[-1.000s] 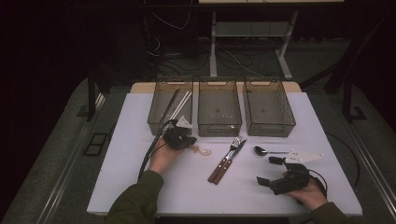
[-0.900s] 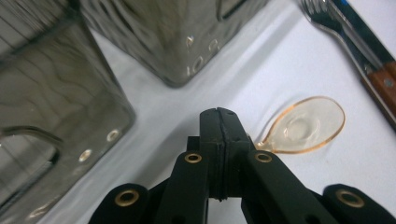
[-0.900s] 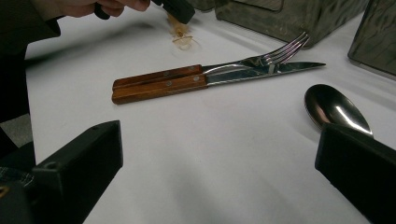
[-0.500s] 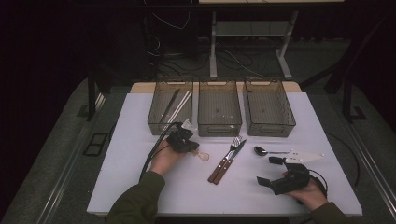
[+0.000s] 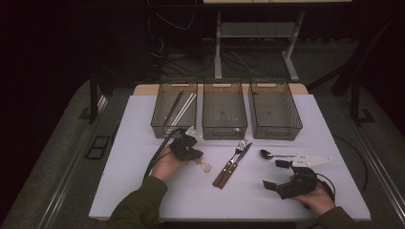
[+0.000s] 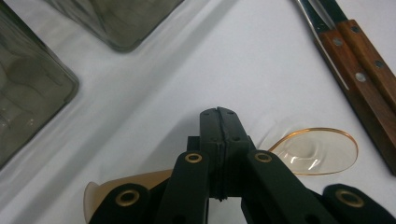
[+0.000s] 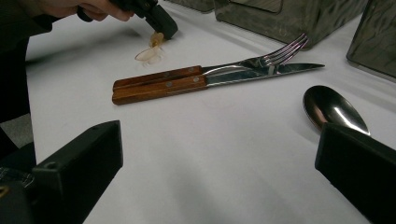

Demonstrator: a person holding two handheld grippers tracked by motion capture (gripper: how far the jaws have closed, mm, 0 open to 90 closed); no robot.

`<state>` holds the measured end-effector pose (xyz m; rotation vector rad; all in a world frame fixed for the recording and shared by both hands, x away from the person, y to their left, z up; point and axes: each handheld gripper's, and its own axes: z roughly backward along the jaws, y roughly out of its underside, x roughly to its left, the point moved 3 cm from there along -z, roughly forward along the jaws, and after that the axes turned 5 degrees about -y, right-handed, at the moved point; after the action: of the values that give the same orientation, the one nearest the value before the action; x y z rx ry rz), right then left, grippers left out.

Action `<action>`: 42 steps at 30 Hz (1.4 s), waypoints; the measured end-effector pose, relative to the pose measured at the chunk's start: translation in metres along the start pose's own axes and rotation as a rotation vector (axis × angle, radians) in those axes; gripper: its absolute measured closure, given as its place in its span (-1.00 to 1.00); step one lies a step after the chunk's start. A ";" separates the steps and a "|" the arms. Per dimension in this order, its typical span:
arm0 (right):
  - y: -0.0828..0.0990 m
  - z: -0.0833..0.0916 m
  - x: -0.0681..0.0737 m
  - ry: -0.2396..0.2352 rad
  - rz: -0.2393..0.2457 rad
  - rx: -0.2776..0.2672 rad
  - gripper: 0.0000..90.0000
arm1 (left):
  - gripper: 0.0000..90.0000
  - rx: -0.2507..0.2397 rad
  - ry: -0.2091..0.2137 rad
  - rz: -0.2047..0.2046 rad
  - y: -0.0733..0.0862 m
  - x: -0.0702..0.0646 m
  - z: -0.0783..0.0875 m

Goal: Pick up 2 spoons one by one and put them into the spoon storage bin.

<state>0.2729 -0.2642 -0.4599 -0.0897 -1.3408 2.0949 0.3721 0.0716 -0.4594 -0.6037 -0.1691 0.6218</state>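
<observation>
Your left gripper (image 5: 188, 148) sat just in front of the left bin (image 5: 160, 125), its jaws pinched together on the thin handle of the clear plastic spoon (image 6: 315, 151). The spoon's bowl hung out past the jaws, low over the white table. From the right gripper view I couldn't be sure whether the bowl touched the cloth or cleared it.

That grip was the weak point. You held a slick, narrow handle well back from the bowl, so the spoon could swivel between the pads as you lifted or swung it. If the bowl dragged on the cloth, it could twist right out. On the way up, a low pass could clip the bin's near wall and knock the spoon loose.

The fork (image 5: 241, 145) and knife (image 5: 228, 169) lay together just beside the bowl, so a sideways swing could nudge them.

Your right gripper (image 5: 276, 174) rested near the table's front edge with its jaws wide apart and nothing between them. The metal spoon (image 7: 334, 107) lay just ahead of one jaw, and a careless shift there could push it.
</observation>
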 end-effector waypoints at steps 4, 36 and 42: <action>0.000 0.000 0.000 0.000 0.001 0.002 -0.98 | 0.99 0.004 0.007 -0.013 0.001 -0.001 0.003; 0.000 0.000 0.000 0.000 -0.004 -0.007 -0.98 | 0.53 -0.062 0.010 -0.103 0.009 -0.019 0.025; 0.000 0.001 0.000 0.000 0.001 -0.005 -0.98 | 0.97 -0.044 0.034 -0.127 0.018 -0.031 0.028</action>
<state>0.2732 -0.2648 -0.4596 -0.0927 -1.3460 2.0921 0.3293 0.0781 -0.4463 -0.6402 -0.1882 0.4861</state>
